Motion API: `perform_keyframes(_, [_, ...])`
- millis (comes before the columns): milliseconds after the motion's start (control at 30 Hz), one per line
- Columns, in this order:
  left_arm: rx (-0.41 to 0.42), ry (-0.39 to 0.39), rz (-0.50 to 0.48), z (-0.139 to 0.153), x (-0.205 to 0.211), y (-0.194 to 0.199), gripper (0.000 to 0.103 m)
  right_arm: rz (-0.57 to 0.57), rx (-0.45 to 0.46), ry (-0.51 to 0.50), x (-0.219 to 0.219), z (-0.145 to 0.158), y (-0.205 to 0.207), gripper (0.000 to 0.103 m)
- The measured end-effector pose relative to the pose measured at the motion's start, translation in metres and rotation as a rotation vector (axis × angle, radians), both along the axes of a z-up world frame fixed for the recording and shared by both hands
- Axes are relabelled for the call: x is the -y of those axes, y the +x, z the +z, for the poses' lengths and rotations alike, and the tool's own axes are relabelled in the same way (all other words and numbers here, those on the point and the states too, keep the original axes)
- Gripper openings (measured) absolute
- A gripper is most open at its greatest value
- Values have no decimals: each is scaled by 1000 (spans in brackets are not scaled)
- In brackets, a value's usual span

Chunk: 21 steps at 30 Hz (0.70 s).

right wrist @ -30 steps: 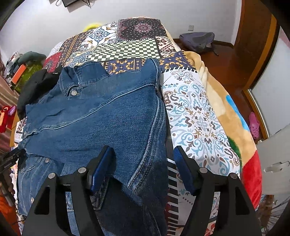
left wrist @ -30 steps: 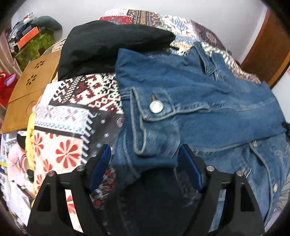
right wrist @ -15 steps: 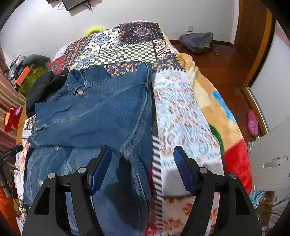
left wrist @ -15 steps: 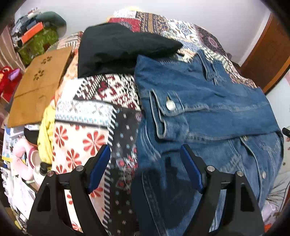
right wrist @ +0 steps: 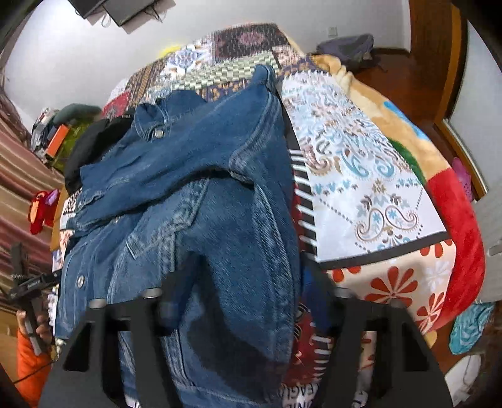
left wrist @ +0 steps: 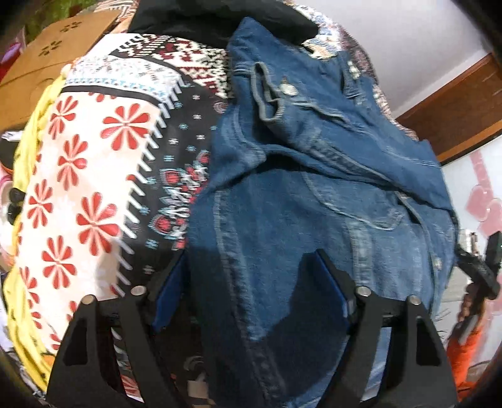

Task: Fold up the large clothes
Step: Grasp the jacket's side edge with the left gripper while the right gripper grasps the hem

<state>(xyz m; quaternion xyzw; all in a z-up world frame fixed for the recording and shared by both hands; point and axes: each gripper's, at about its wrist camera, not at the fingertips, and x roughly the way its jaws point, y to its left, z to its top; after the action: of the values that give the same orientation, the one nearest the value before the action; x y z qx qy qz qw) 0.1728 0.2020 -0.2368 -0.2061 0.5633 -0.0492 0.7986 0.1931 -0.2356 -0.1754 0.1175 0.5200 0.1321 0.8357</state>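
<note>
A blue denim jacket (left wrist: pixel 313 194) lies on a patterned bedspread (left wrist: pixel 103 175), its sleeves folded across the body. It also fills the middle of the right wrist view (right wrist: pixel 200 194). My left gripper (left wrist: pixel 251 288) is open, its blue-padded jaws standing either side of the jacket's lower left edge. My right gripper (right wrist: pixel 241 295) is open, its jaws either side of the jacket's lower right edge. The denim runs down between both pairs of jaws and hides the hem.
A black garment (left wrist: pixel 204 18) lies at the head of the bed beside the jacket. A brown cardboard box (left wrist: pixel 37 62) stands off the bed's left side. The bedspread (right wrist: pixel 360 175) drops to a wooden floor (right wrist: pixel 408 84) on the right, with a grey bag (right wrist: pixel 348 47).
Both grippers have dropped and moved in toward the jacket's lower edge, which now lies between their open jaws. The jacket looks larger and nearer in both views.
</note>
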Motion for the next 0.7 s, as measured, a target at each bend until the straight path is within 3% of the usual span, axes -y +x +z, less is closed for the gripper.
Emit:
perform_keyframes(33, [10,-14,-11,2,4,0,46,4,9,-3,-2,3,-1,21])
perform_keyframes(67, [20,-18,-21,5,7,0,36,10,24,-4,-4,7,1,9])
perform_keyframes(100, [34,-2,-32,9,10,0,15,22,39,-1,-6,12,3,9])
perform_keyframes(133, [46,28,-46,15,15,1,7,27,59,1,-7,16,4,9])
perform_keyframes(300, [169,48,-62,60,26,14,7,40,193,2,-12,59,21,9])
perform_keyframes(400, [254,64,-48,92,27,29,7,33,249,-15,-14,72,37,9])
perform_keyframes(467, [299,115,-26,106,27,41,7,14,268,-60,-17,69,49,9])
perform_keyframes(567, [311,134,16,103,19,60,7,-17,220,-95,-16,47,68,9])
perform_keyframes(700, [219,195,55,64,13,84,8,-21,155,-117,-13,13,82,9])
